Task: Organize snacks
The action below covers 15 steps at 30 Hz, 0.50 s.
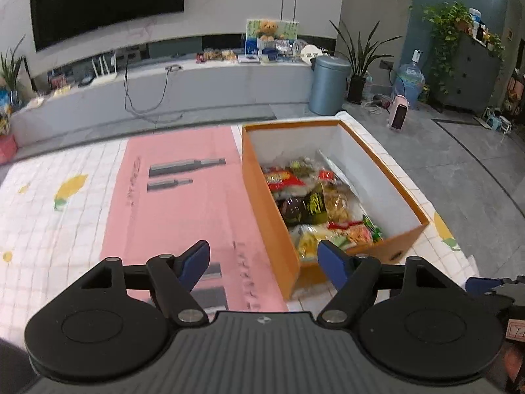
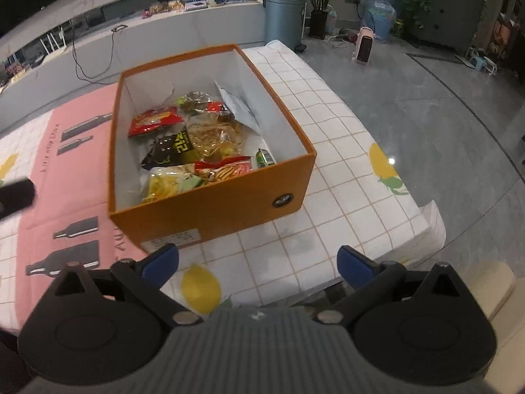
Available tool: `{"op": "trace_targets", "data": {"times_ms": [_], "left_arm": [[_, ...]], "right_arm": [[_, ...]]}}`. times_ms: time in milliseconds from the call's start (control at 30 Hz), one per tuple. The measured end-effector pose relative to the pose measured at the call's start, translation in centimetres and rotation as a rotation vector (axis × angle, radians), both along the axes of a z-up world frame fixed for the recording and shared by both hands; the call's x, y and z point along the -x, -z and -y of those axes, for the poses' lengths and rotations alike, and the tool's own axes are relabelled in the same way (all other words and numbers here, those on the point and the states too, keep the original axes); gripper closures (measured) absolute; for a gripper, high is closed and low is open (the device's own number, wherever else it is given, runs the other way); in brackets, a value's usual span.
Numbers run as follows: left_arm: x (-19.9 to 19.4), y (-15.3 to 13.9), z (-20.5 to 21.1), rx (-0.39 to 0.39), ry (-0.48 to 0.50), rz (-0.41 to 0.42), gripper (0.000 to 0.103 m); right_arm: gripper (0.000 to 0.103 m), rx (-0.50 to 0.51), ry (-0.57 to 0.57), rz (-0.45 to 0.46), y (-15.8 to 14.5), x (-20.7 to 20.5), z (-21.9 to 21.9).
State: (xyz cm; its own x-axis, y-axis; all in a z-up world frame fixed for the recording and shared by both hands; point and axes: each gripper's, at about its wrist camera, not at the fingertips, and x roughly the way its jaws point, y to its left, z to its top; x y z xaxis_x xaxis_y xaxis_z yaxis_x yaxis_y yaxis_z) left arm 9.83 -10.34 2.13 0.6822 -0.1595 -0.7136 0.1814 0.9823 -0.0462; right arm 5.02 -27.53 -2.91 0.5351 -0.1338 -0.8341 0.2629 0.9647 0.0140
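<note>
An orange cardboard box stands on the table, white inside, with several snack packets lying in it: red, black, yellow and clear bags. My left gripper hangs open above the pink mat, at the box's near left corner, with nothing between its blue pads. My right gripper is wide open and empty too, above the checked cloth in front of the box's near wall. A bit of the right gripper shows at the right edge of the left wrist view.
A pink mat with bottle prints covers the table left of the box. White checked tablecloth with lemon prints lies right of it; the table edge drops to grey floor. A low TV bench and a bin stand beyond.
</note>
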Motion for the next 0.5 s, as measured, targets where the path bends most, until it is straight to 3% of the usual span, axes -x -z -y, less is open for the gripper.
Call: {"op": "trace_targets", "data": {"times_ms": [500], "left_arm": [[4.0,0.0,0.5,-0.008,0.004,0.018,0.016]], "right_arm": [[0.003,-0.023,-0.02,0.105,-1.8,4.1,-0.6]]}}
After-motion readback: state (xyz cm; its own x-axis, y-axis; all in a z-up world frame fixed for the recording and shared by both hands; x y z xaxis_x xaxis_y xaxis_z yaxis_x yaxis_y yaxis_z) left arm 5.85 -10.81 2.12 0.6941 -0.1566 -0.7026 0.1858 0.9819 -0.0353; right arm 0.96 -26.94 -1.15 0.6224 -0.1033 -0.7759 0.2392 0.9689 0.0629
